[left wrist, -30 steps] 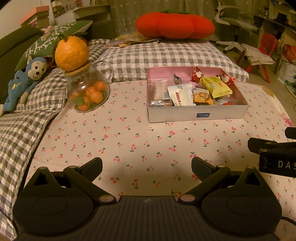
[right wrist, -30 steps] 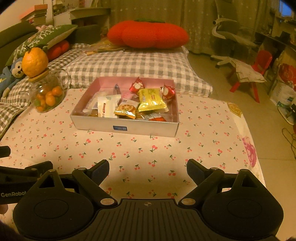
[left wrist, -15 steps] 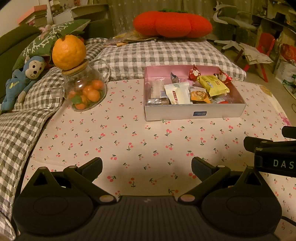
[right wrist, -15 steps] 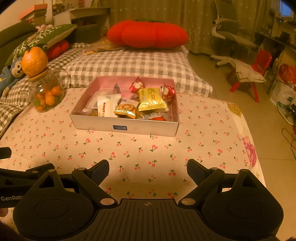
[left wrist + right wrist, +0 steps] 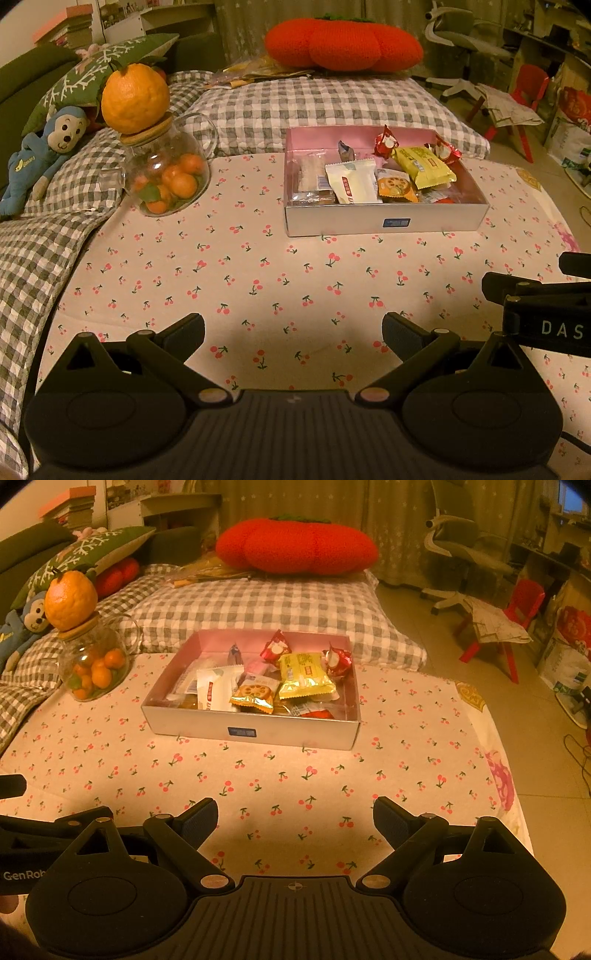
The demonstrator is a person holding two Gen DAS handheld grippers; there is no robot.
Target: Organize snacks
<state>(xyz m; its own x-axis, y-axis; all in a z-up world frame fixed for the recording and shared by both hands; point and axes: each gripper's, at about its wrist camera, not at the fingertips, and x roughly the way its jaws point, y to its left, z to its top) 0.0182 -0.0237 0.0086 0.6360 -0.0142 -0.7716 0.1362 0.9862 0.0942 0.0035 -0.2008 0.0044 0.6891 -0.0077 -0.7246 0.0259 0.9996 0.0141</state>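
Left wrist view: against the picture from a second ago the box and jar sit a little lower and further left in the frame, a small shift of framing, while nothing on the bed has changed place; the right wrist view matches its earlier picture. The left tongs stand spread wide at the bottom of the frame with only cherry-print bedsheet between their fingers, and the right tongs are likewise released, wide apart and empty over the same sheet. In the left wrist view the right tool pokes in at the right edge; in the right wrist view the left tool shows at the lower left. The snack box, a shallow silver-sided tray with a pink inside, rests on the sheet in the upper middle of both views, well apart from both tongs. Inside it lie a white packet with red print, a biscuit packet just to its right, a yellow packet toward the far right, two red-wrapped candies near the back wall, and clear-wrapped pieces along the left side. To the left of the box stands a glass jar holding small oranges, with a large orange perched on its wooden lid. A blue toy monkey lies at the left edge on checked bedding, and a red pumpkin-shaped cushion sits at the top.
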